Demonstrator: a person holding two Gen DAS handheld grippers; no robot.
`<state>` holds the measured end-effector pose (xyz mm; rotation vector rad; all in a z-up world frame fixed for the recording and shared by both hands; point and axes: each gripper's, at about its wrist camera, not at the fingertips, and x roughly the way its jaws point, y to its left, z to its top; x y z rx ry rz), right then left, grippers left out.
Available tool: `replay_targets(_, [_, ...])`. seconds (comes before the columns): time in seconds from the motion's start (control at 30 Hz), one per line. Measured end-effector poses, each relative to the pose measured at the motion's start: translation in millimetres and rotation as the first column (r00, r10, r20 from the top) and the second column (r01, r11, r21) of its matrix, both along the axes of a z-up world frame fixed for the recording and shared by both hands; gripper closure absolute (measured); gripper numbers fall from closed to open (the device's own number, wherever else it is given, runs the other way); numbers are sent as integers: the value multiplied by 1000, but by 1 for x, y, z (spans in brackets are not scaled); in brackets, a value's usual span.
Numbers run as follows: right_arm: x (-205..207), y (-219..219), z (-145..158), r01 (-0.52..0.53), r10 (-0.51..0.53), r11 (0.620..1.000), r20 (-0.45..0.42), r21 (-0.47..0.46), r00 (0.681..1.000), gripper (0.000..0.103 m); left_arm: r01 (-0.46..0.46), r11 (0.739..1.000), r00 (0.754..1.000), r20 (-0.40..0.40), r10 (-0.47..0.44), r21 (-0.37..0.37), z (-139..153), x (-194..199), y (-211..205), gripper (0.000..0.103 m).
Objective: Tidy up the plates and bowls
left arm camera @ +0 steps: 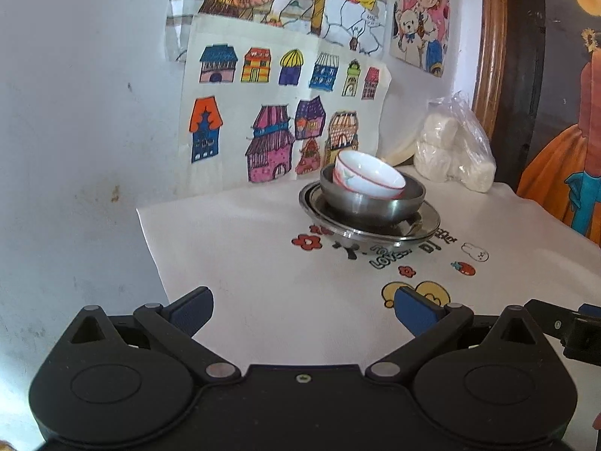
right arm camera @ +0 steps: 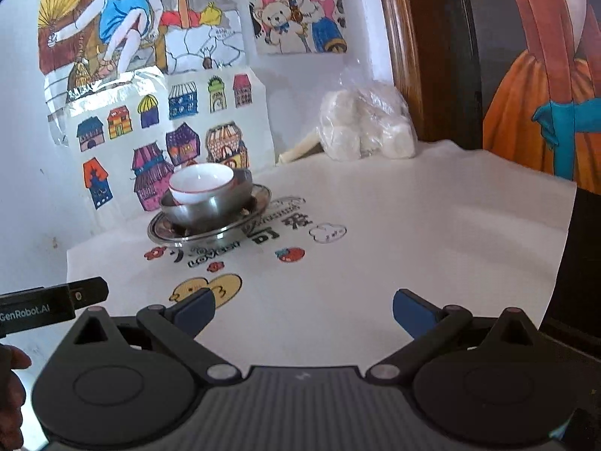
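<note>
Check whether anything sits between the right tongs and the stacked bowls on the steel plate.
Nothing visible blocks the way. Only bare printed tablecloth lies between the open right tongs and the white bowl, which sits tilted in the steel bowl on the steel plate.

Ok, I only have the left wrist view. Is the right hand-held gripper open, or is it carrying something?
Observer: The right hand-held gripper is open with nothing between its fingers, hovering over the printed cloth.
Operator: Anything on the table right of the stack?
Observer: Only bare cloth as far as its right edge. The bag of white rolls sits at the back.
Operator: Is there anything inside the white bowl?
Observer: The right wrist view looks into the white bowl, and it appears empty. It leans inside the steel bowl.
</note>
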<state>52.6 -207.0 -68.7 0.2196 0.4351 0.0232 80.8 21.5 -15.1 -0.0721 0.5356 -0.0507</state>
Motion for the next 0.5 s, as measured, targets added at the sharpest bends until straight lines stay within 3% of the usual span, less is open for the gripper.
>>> replay_targets(0.5, [11, -3, -9, 26, -26, 1000, -32, -12, 999, 0, 14, 1000, 1000, -25, -14, -4, -13, 3, -2, 1])
